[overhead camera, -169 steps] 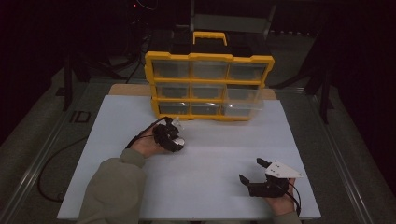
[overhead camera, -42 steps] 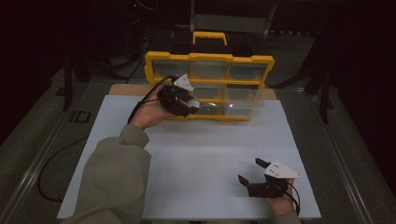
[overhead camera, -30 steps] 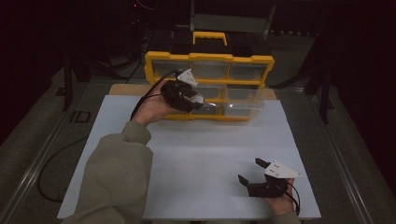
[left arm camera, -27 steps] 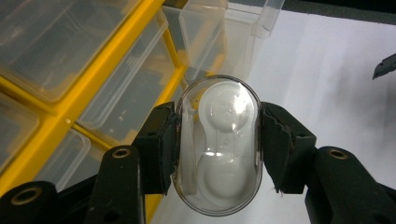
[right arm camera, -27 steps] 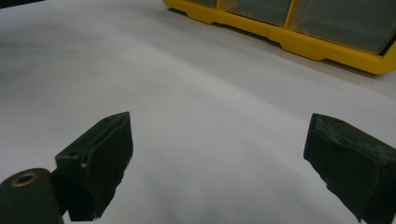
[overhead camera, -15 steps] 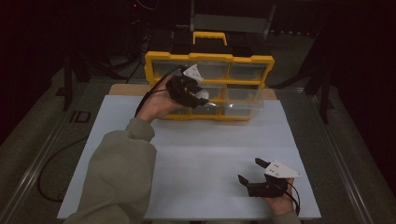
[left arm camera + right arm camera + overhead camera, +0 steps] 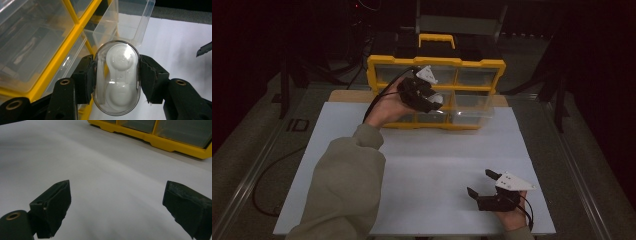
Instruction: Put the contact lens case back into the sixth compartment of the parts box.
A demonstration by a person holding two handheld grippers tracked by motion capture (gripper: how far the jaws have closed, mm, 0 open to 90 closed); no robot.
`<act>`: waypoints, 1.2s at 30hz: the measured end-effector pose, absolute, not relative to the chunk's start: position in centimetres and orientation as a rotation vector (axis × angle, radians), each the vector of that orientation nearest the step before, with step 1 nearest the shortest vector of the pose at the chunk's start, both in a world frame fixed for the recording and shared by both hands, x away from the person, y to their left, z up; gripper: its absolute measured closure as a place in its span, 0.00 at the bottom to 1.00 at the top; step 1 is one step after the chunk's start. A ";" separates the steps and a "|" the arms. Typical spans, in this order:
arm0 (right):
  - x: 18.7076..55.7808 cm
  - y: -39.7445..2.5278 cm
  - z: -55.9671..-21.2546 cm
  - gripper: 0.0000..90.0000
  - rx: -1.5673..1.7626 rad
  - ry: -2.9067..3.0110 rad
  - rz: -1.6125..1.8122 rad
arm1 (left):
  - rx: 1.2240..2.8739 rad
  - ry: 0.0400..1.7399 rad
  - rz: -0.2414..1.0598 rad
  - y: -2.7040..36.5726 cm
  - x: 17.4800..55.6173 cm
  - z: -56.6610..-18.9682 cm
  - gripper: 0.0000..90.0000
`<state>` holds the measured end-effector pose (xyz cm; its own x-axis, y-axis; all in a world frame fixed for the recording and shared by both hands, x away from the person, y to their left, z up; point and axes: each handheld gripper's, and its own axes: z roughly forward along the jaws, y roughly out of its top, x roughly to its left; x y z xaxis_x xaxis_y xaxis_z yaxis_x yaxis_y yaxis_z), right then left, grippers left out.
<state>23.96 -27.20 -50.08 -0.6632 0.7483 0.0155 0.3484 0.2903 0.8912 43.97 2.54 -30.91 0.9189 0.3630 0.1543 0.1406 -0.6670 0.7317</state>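
White tabletop (image 7: 422, 165) — dark room beyond

The surface (image 7: 422, 170) was covered by a white sheet (image 7: 442, 150) that ran from its near edge almost to its far edge, where a strip of bare wood (image 7: 344, 96) showed at the far left. A yellow organiser with clear drawers (image 7: 472, 75) stood at the far middle, its base on the far edge of the sheet. One clear drawer (image 7: 467, 107) was pulled out from its lower right, over the sheet. At the near right, the right tongs (image 7: 484, 184) rested low on the sheet, jaws wide apart.
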 end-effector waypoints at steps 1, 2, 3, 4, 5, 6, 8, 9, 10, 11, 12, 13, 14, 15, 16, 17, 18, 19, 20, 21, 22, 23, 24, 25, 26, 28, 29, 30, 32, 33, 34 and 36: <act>24.0 -27.2 -50.1 0.09 0.983 2.158 1.334 | 2.299 0.353 0.374 2.5 44.0 -30.8 0.55; 24.0 -27.2 -50.1 0.09 0.982 2.157 1.335 | 2.296 0.349 0.374 2.4 44.0 -30.8 0.55; 24.0 -27.2 -50.1 0.09 0.981 2.157 1.334 | 2.296 0.349 0.374 2.4 44.0 -30.8 0.55; 24.0 -27.2 -50.1 0.09 0.983 2.158 1.334 | 2.289 0.348 0.374 2.3 44.0 -30.7 0.55; 24.0 -27.2 -50.1 0.09 0.983 2.159 1.334 | 2.288 0.347 0.373 2.3 44.0 -30.7 0.55; 24.0 -27.2 -50.1 0.09 0.982 2.159 1.334 | 2.283 0.349 0.370 2.2 44.0 -30.7 0.55; 24.0 -27.2 -50.1 0.09 0.983 2.159 1.334 | 2.284 0.349 0.369 2.2 44.1 -30.7 0.55; 24.0 -27.2 -50.1 0.09 0.982 2.158 1.335 | 2.284 0.349 0.368 2.2 44.1 -30.7 0.55; 24.0 -27.2 -50.1 0.09 0.983 2.158 1.335 | 2.283 0.349 0.370 2.1 44.1 -30.7 0.55; 24.0 -27.2 -50.1 0.09 0.983 2.157 1.335 | 2.278 0.354 0.371 2.1 44.1 -30.7 0.55; 24.0 -27.2 -50.1 0.09 0.982 2.158 1.334 | 2.274 0.358 0.370 2.0 44.1 -30.7 0.55; 24.0 -27.2 -50.1 0.09 0.983 2.158 1.335 | 2.276 0.354 0.371 2.0 44.1 -30.6 0.55; 24.0 -27.2 -50.1 0.09 0.983 2.157 1.336 | 2.277 0.351 0.372 2.0 44.2 -30.6 0.55; 24.0 -27.2 -50.1 0.09 0.983 2.158 1.336 | 2.278 0.349 0.376 1.9 44.2 -30.5 0.55; 24.0 -27.2 -50.1 0.09 0.982 2.158 1.335 | 2.272 0.353 0.374 1.8 44.2 -30.5 0.55; 24.0 -27.2 -50.1 0.09 0.982 2.158 1.335 | 2.271 0.352 0.375 1.7 44.2 -30.5 0.55; 24.0 -27.3 -50.1 0.09 0.983 2.157 1.335 | 2.269 0.350 0.376 1.7 44.2 -30.5 0.55; 24.0 -27.3 -50.1 0.09 0.983 2.157 1.336 | 2.272 0.352 0.379 1.6 44.2 -30.4 0.55; 24.0 -27.3 -50.1 0.09 0.983 2.157 1.335 | 2.270 0.348 0.377 1.4 44.2 -30.4 0.55; 24.0 -27.3 -50.1 0.09 0.983 2.157 1.335 | 2.269 0.349 0.376 1.3 44.2 -30.4 0.55; 24.0 -27.3 -50.1 0.09 0.982 2.157 1.337 | 2.268 0.348 0.380 1.2 44.2 -30.4 0.55; 24.0 -27.3 -50.1 0.09 0.983 2.156 1.337 | 2.267 0.347 0.381 1.1 44.3 -30.3 0.55; 24.0 -27.3 -50.1 0.09 0.982 2.157 1.336 | 2.264 0.346 0.376 0.9 44.3 -30.4 0.55; 23.9 -27.3 -50.1 0.09 0.984 2.157 1.336 | 2.265 0.346 0.379 0.8 44.3 -30.4 0.55; 23.9 -27.3 -50.1 0.09 0.984 2.157 1.337 | 2.265 0.346 0.380 0.7 44.4 -30.3 0.55; 23.9 -27.3 -50.1 0.09 0.984 2.156 1.337 | 2.265 0.343 0.379 0.4 44.4 -30.4 0.55; 23.9 -27.3 -50.1 0.09 0.985 2.156 1.337 | 2.271 0.339 0.380 0.3 44.5 -30.3 0.55; 23.9 -27.3 -50.1 0.09 0.985 2.156 1.337 | 2.268 0.340 0.380 0.1 44.5 -30.3 0.55; 23.9 -27.3 -50.0 0.09 0.987 2.154 1.338 | 2.264 0.341 0.380 -0.1 44.6 -30.4 0.55; 23.9 -27.3 -50.0 0.09 0.986 2.154 1.339 | 2.265 0.342 0.379 -0.2 44.6 -30.4 0.55; 23.9 -27.3 -50.0 0.09 0.987 2.153 1.340 | 2.265 0.341 0.381 -0.3 44.7 -30.4 0.55; 23.9 -27.3 -50.0 0.09 0.987 2.154 1.341 | 2.262 0.343 0.381 -0.6 44.8 -30.4 0.55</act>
<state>23.89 -27.34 -50.04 -0.6621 0.7492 0.0194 0.3482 0.2846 0.8931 44.78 -0.56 -30.44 0.9179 0.3628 0.1608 0.1222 -0.6439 0.7553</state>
